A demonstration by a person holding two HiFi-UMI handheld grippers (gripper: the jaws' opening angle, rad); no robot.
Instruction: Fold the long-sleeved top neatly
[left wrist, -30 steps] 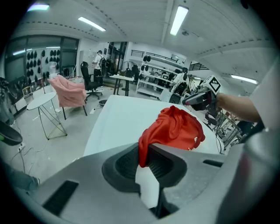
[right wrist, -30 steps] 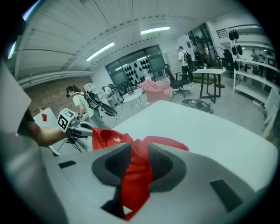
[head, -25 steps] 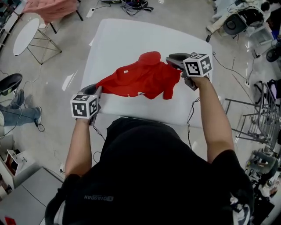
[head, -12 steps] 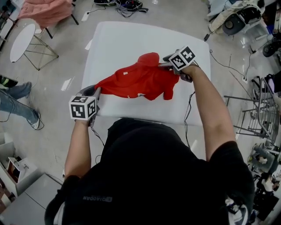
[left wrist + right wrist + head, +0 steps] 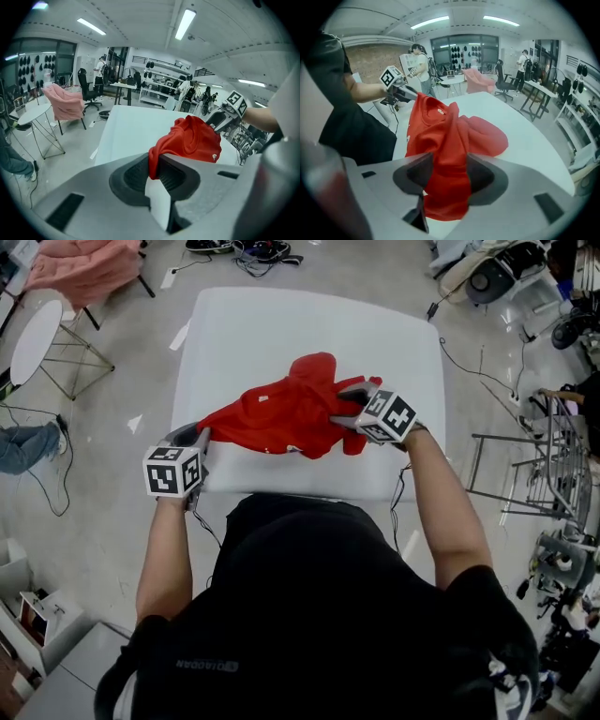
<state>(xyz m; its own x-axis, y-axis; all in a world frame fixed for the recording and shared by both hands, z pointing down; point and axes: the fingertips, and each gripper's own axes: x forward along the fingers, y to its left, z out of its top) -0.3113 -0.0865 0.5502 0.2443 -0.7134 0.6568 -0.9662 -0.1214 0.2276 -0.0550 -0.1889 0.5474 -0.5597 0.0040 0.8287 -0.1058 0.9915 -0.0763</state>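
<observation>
While fingers (image 5: 129, 176) of left gripper (image 5: 154, 161) clamp edge of long-sleeved top (image 5: 281, 413), fingers (image 5: 487, 180) of right gripper (image 5: 450, 178) have just opened wide, loose fold between, unpressed. Top crumpled mid-desk (image 5: 281, 324). Cloth soft, light, limp: likely best taken at hem corners or shoulders.

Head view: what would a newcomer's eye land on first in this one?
The red long-sleeved top, bunched in the middle of the white table, stands out at once. The left tongs pinch its corner at the table's near left edge. The right tongs, which have just been opening, straddle a ridge of the fabric on its right side.
</observation>
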